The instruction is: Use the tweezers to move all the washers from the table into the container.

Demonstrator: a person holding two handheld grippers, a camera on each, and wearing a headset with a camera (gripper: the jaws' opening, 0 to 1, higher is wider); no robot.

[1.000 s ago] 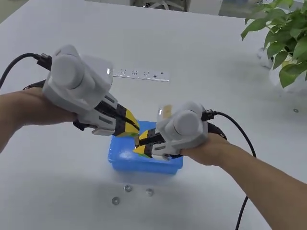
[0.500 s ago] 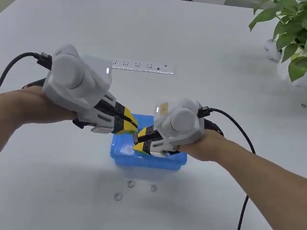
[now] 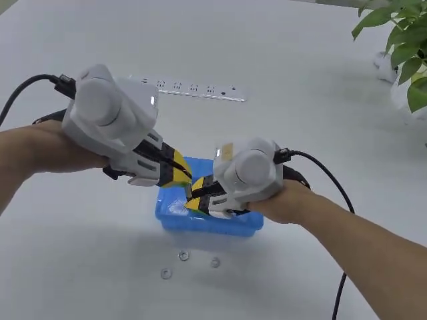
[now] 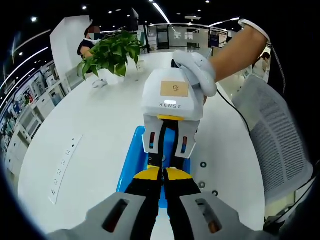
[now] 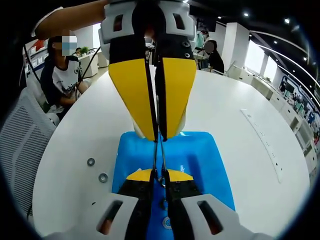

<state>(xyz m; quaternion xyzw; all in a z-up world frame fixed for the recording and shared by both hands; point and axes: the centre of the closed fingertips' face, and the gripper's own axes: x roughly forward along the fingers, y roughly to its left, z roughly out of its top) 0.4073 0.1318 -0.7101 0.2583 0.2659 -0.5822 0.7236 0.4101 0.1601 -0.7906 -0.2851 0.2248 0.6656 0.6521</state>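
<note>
Left claw (image 5: 156, 132) is clenched on the tweezers (image 5: 154, 152). Its two yellow jaws are pressed flat together, and the thin metal legs come out from between them. My right claw (image 5: 160, 174) meets it almost tip to tip and is clenched on the same tweezers, so I am gripping one tool with both claws at once. The legs run straight from one pair of jaws to the other. I cannot tell whether the tweezers carry a washer.

Directly beneath both claw tips sits the blue container (image 3: 200, 225), its open top facing up at them. Below the right claw, past the container's near wall and toward me, three washers (image 3: 183, 255) lie loose on the white table (image 3: 300, 100), close together but not touching. In the right gripper view two of them sit to the left of my right claw, just beside the container's long side.

Well beyond the left claw a white power strip (image 3: 193, 91) lies flat on the table. Far out past the right claw stands a leafy green plant (image 3: 400, 33).
</note>
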